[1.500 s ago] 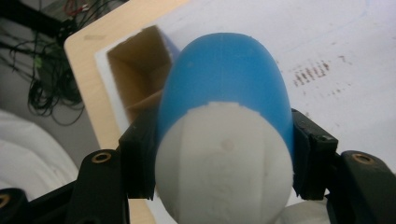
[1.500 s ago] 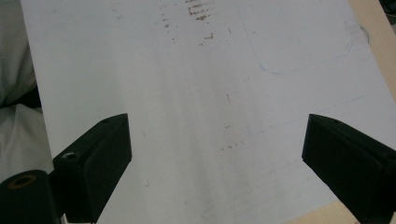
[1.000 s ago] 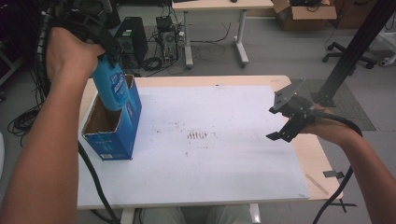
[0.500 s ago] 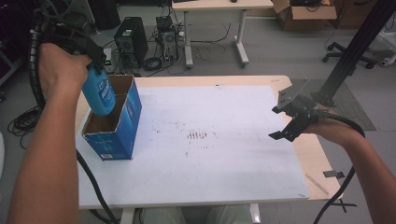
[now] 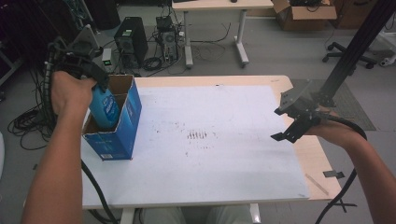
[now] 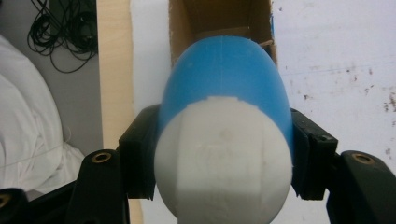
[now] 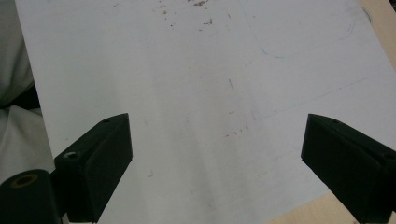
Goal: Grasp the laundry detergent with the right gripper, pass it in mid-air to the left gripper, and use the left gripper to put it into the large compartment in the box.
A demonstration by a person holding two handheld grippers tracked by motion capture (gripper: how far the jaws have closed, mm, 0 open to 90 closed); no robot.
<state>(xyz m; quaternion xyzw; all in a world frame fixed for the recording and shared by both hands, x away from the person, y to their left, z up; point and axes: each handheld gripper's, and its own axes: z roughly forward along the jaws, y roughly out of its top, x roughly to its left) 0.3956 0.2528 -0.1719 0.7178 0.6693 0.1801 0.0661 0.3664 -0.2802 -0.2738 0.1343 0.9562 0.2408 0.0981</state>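
At the far left of the high view, beyond the table edge, cables (image 5: 21, 126) lie on the floor. The left gripper (image 5: 95, 84) stands over the left end of the table (image 5: 210, 81), its jaws pinching a blue bottle (image 5: 106, 108) by the sides. In the left gripper view the two black jaws press against either flank of the bottle (image 6: 224, 93), just below its white cap (image 6: 224, 168), which faces the camera. The bottle's lower part sits inside an open blue box (image 5: 122, 133); the brown inner walls of the box (image 6: 210, 18) surround its base. The box stands upright near the left edge of a white sheet (image 5: 224, 154) that covers most of the tabletop.

At mid-sheet there is a patch of small brown marks (image 5: 197, 135). Nothing stands between the box and the right side of the table.

The right gripper (image 5: 290, 126) hangs above the right edge of the sheet, well apart from the box. Its jaws are spread wide with nothing between them; in the right gripper view the bare sheet (image 7: 201, 93) shows in the gap.

Behind the table, on the floor, stand a computer tower (image 5: 127, 39), a second table (image 5: 219, 4), a cardboard carton (image 5: 306, 9), and an office chair (image 5: 348, 49) at far right.
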